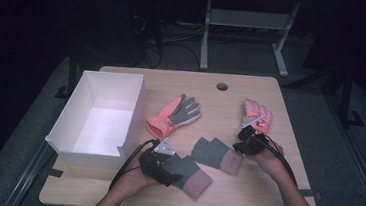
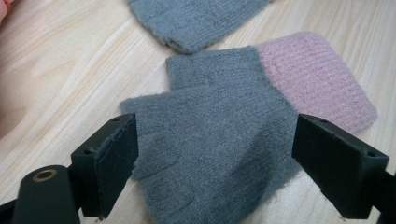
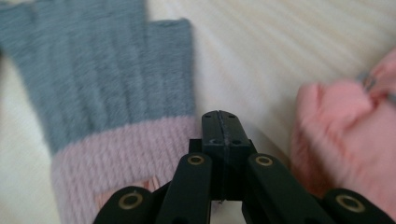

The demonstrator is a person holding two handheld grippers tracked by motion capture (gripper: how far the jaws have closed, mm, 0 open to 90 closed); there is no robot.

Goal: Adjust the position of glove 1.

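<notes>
Gloves lie across our wooden table (image 1: 263, 190). Our left gripper (image 2: 215, 154) sits with its jaws wide apart on either side of the near grey mitten (image 2: 219, 140), whose pink cuff points away; the pads are not pressing on it. Our right gripper (image 3: 220, 126) has its jaws pressed together on nothing, between the second grey mitten (image 3: 112, 93) and a pink ski glove (image 3: 345, 135). Another pink and grey glove (image 1: 175, 115) rests beside the white box (image 1: 69, 123) at the left.
</notes>
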